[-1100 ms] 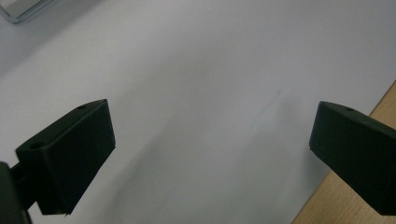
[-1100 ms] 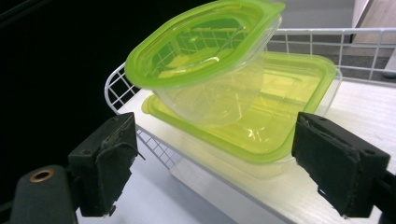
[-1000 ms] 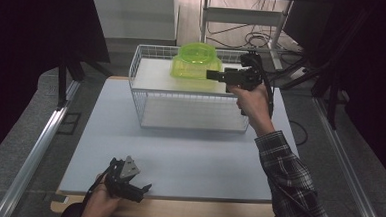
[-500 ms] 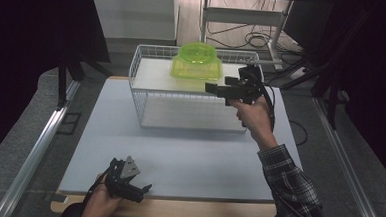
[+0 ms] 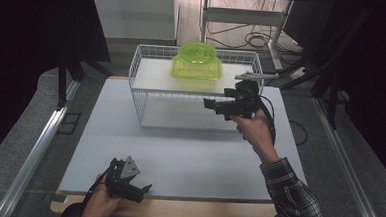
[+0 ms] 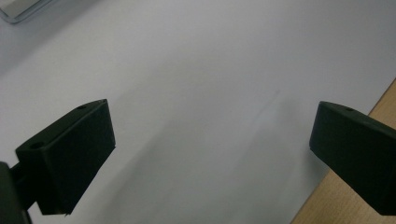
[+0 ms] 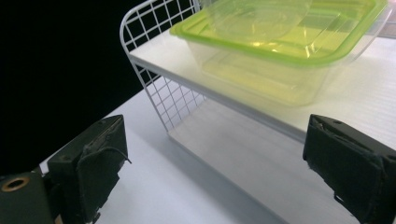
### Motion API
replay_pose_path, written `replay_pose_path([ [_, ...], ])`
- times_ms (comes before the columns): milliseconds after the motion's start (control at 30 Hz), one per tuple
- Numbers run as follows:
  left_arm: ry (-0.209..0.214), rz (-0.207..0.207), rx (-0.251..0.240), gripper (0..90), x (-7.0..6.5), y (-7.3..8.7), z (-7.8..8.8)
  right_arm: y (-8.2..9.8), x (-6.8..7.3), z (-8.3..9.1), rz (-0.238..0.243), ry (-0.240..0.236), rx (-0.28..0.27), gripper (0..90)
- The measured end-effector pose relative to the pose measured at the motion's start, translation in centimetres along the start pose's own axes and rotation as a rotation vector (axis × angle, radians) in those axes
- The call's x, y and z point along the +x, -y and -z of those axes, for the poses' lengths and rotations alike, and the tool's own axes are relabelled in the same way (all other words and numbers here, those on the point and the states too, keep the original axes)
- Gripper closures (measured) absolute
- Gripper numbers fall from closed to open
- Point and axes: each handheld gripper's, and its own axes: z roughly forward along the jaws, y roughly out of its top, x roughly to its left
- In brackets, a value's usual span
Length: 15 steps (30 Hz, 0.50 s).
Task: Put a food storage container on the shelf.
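Note:
A lime-green clear container (image 5: pixel 196 63) with a lid stands on the upper shelf of a white wire rack (image 5: pixel 134 71). My right gripper (image 5: pixel 211 105) hangs in the air at the rack's right front, pointing left and below the container's level. Its jaws have just been opening and hold nothing. In the right gripper view the container (image 7: pixel 280 42) sits above and beyond the open right gripper (image 7: pixel 219 168), well apart from it. My left gripper (image 5: pixel 143 190) rests at the table's front edge, open and empty; its jaws stand wide over the mat (image 6: pixel 201 93).
A pale grey mat (image 5: pixel 178 158) covers the table, with a wooden edge (image 5: pixel 185 211) along the front. The rack's lower shelf (image 5: pixel 180 118) is bare. Dark curtains, metal rails and cables lie around the table.
My right gripper has dropped from beside the container to lower down in front of the rack. The left gripper has stayed put.

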Motion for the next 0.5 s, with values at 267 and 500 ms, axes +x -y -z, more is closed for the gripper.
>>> replay_pose_path([
  [267,0.000,-0.002,0.004,0.0,0.0,0.0,0.0,1.3,0.7,-0.1,0.042,0.002,0.020,4.1],
  [500,0.001,-0.003,0.005,0.0,-0.1,0.0,-0.1,3.2,1.2,-0.3,0.067,-0.014,0.062,2.5],
])
